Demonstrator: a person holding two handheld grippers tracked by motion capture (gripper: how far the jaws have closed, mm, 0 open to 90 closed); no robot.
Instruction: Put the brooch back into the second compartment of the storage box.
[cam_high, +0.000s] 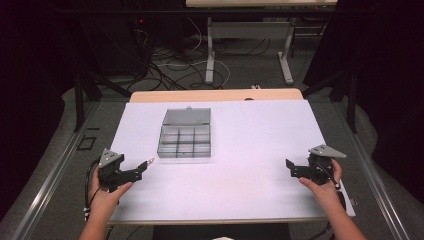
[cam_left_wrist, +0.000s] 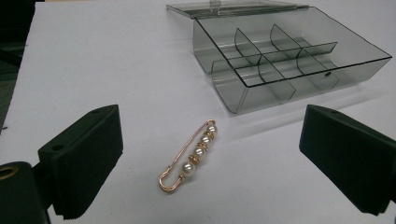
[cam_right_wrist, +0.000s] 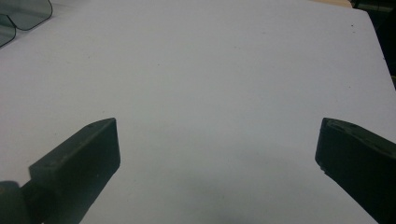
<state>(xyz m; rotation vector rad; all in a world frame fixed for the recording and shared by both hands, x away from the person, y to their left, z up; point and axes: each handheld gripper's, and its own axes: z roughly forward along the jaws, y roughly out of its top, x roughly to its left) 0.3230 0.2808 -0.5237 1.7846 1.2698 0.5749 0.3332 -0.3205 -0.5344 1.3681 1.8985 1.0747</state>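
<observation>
The pin (cam_left_wrist: 189, 156) is lying flat on the table (cam_high: 250, 180), at 7 o'clock from the open box (cam_left_wrist: 285, 60). Both the left gripper (cam_left_wrist: 210, 163) and the right gripper (cam_right_wrist: 217, 172) are gaping wide, holding nothing. Probably light, thin and slippery; the beaded bar is offering the best hold.

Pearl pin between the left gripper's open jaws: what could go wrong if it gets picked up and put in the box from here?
The pearl pin lies flat on the table, thin and wiry, so the left gripper may slip off or push it away. The compartment box looks light; a bump could slide it. Its narrow compartments could catch the long pin.
</observation>
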